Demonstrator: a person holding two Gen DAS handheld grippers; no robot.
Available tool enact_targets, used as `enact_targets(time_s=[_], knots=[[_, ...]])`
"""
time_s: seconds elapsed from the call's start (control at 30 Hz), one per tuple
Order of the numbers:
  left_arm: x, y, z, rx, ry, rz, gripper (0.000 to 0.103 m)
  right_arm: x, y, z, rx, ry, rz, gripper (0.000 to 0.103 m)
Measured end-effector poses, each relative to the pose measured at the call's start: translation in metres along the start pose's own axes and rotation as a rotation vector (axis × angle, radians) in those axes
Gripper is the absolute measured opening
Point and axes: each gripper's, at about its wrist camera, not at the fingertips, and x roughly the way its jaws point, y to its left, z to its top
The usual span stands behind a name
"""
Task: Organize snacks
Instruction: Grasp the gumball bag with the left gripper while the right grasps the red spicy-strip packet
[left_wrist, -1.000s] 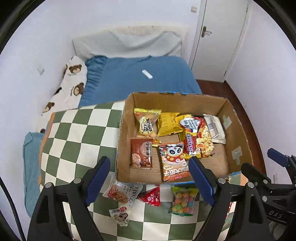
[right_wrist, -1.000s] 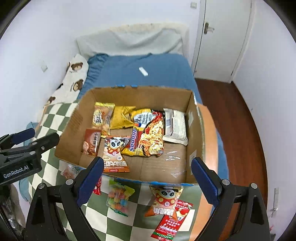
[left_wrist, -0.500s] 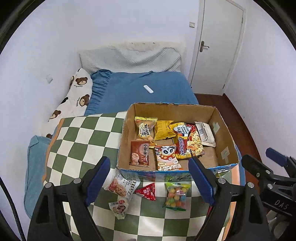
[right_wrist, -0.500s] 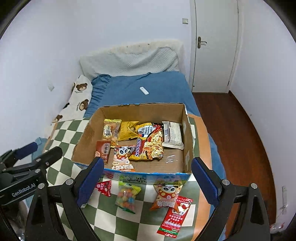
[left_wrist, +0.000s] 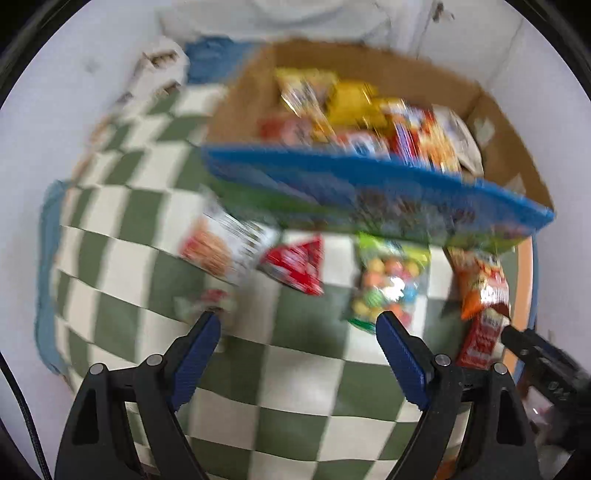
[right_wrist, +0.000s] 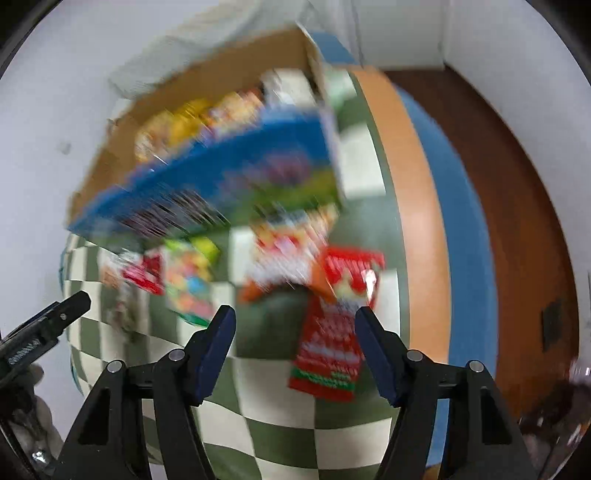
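Both pictures are blurry. The big cardboard box (left_wrist: 255, 99) sits on the green and white checked cloth (left_wrist: 303, 332), and it is the thing to find everything else by. Inside the box lie many snack packs (left_wrist: 369, 118) — yellow, red and white ones, too smeared to tell apart.

In front of the box, on the cloth, more snacks lie loose. Nearest its left corner is a white cookie pack (left_wrist: 221, 243). Next to that is a small red pack (left_wrist: 295, 262). In front of the middle of the box is a clear bag of colored candy balls (left_wrist: 388, 284). Near the right corner lie an orange bag (left_wrist: 480, 284) and a long red packet (right_wrist: 328, 350).

The left gripper (left_wrist: 299, 325) hangs over the cloth in front of the box, its blue fingers (left_wrist: 199, 354) spread wide with nothing between them. The right gripper (right_wrist: 295, 321) is also spread wide and empty — the long red packet lies on the cloth just below it.
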Motion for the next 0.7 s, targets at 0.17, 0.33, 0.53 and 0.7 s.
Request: enact_targets(time_s=[0.17,0.33,0.53,0.7], knots=[[0.050,-0.038,0.011,0.063,0.117,-0.074,0.086,0.051,-0.017,-0.012,0.054,0.066,-0.069,0.071],[0.091,-0.071,0.019,0.150,0.181,-0.068,0.086,0.082,-0.015,-0.019,0.052,0.079,-0.126,0.071],[0.091,-0.082,0.008,0.198,0.142,-0.065,0.049,0.082,-0.001,-0.043,0.000,0.082,-0.131,0.059],[0.085,-0.062,-0.051,0.205,0.225,-0.074,0.049,0.084,0.018,-0.094,-0.058,0.146,-0.097,0.059]])
